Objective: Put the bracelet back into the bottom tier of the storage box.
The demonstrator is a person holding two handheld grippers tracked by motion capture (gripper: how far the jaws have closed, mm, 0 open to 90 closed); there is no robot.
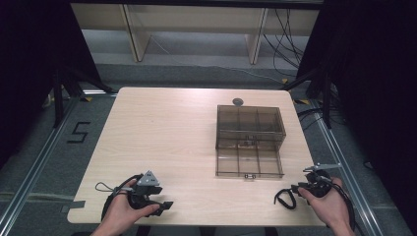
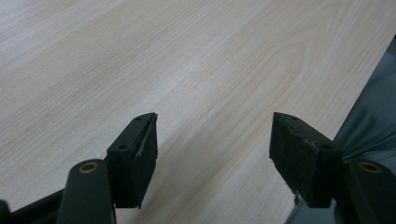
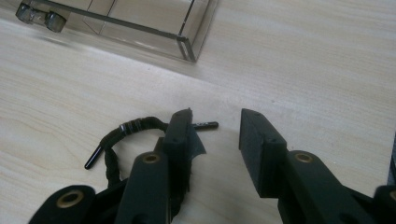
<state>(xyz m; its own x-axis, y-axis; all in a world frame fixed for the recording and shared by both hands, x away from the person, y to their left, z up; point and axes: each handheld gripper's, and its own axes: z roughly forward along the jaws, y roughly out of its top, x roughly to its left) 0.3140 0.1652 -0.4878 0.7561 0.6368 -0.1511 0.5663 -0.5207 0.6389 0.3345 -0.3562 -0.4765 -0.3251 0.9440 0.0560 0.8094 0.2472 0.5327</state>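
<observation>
From above, we are resting our left gripper (image 1: pixel 158 200) near the front left edge of the table (image 1: pixel 162 132) and our right gripper (image 1: pixel 304 188) near the front right corner, both well apart from the clear plastic box (image 1: pixel 250 140), which is lying open on the right half of the table with its lid folded back; its compartments are looking empty, though a small dark part near the hinge is too small for us to tell. A coiled black cord (image 1: pixel 284 197) is lying just beside our right gripper. The floor tape at the left is reading "5" (image 1: pixel 78 132). Along the left gripper, we are seeing jaws spread wide over bare wood, holding nothing. Along the right gripper, the jaws are standing parted and empty, the cord (image 3: pixel 122 133) touching the left jaw and the box corner (image 3: pixel 185 45) ahead. We are judging the work barely begun: nothing gripped, box untouched.
</observation>
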